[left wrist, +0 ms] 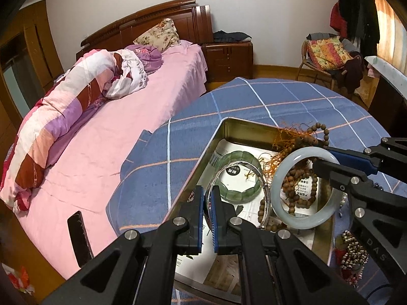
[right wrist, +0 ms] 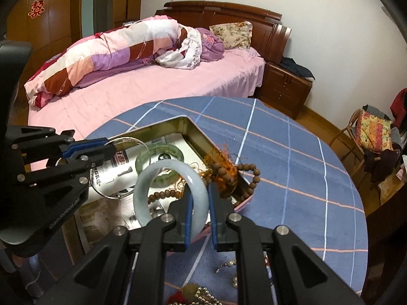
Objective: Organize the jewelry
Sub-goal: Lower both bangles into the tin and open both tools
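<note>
Black arms of the left claw (left wrist: 208, 218) fill the bottom of its view, its blue pads pinching a thin silver bangle (left wrist: 265, 203) that stands on edge over the metal tin (left wrist: 244, 124). Just ahead of those pads a green bracelet (left wrist: 240, 175) lies flat on printed paper in the tin. To the right, the right claw (right wrist: 201, 211) pinches a pale jade bangle (right wrist: 168, 175), held upright above the tin. Beyond that bangle, brown wooden beads (left wrist: 321, 129) with an orange tassel (left wrist: 287, 137) spill over the tin's far edge. Beneath the right claw, a heap of small beaded pieces (left wrist: 354, 251) lies on the blue checked surface (left wrist: 254, 101) outside the tin. Farther off stands a bed with a pink sheet (left wrist: 114, 132).
</note>
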The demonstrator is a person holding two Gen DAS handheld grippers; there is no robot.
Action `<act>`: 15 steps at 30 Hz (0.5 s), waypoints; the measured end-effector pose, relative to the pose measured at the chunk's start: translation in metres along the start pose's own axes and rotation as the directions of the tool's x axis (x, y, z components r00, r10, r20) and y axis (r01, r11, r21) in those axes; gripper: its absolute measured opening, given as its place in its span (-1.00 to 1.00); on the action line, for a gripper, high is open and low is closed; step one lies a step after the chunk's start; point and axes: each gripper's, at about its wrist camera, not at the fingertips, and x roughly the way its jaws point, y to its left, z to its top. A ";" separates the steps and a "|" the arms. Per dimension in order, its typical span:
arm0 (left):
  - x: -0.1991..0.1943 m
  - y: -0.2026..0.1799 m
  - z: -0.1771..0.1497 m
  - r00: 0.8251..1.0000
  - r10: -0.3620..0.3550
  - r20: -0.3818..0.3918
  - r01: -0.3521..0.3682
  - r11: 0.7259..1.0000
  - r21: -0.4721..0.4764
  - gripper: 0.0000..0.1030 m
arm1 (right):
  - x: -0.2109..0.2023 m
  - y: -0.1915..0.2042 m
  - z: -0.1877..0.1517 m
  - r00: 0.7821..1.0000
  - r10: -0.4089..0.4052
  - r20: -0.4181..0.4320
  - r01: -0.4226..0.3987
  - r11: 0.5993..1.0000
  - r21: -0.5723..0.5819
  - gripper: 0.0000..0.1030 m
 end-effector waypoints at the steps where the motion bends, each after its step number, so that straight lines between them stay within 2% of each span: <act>1: 0.002 0.001 0.000 1.000 0.000 -0.003 0.000 1.000 0.002 -0.92 | 0.001 0.000 0.000 1.000 0.001 -0.003 -0.001 1.000 0.000 -0.73; 15: 0.017 0.000 -0.004 0.999 0.007 -0.044 -0.006 1.000 0.012 -0.92 | 0.017 0.000 -0.001 0.999 0.009 -0.040 -0.009 1.000 0.003 -0.72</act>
